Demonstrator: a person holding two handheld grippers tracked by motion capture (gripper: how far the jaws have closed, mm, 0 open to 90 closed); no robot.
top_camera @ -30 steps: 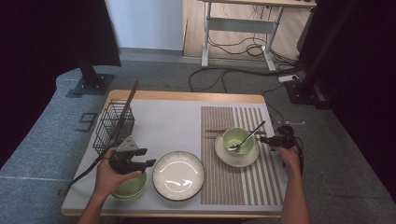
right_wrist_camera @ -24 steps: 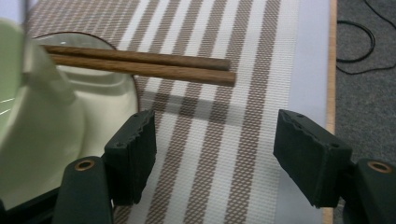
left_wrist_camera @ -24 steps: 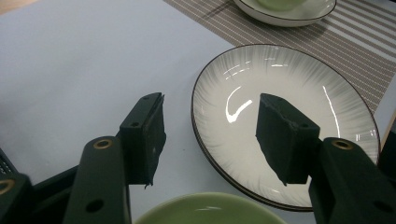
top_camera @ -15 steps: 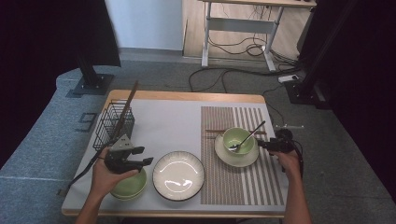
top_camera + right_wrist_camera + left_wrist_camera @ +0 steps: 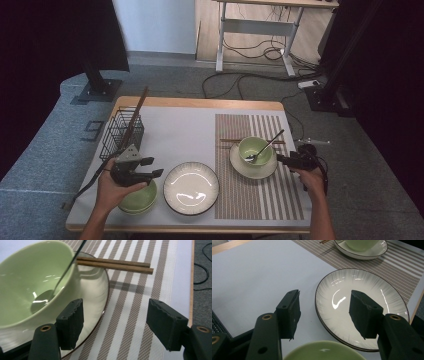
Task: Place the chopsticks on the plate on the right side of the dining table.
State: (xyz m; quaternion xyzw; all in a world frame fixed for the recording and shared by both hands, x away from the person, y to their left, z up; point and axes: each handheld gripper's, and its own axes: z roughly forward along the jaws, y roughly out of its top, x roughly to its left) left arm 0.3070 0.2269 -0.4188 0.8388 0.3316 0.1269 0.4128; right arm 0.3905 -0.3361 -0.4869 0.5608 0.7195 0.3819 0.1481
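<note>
— Over the near-left corner of the surface, what is the left gripper doing?

— It hangs with its jaws spread and nothing between them, just above the green bowl by the near edge. Past the jaws lies the white plate, just beside that bowl. My guess is that one of these two is to be picked up next.

— And the right gripper?

— Released too, jaws wide and bare. It sits low at the right of the saucer, which carries the green cup with a spoon leaning in it. A pair of chopsticks rests across the saucer's far rim.

— How would you take the plate well?

— Come in low and level, one jaw under the rim and one over, and close on the rim only. Glazed ware may slip, so grip squarely.

— Any room to move?

— Plenty of bare surface between the wire basket and the striped mat. Less on the right: the saucer is near the mat's right side, and the spoon handle sticks out toward the gripper. The near bowl is close to the surface's edge, so don't nudge it toward the person.
</note>
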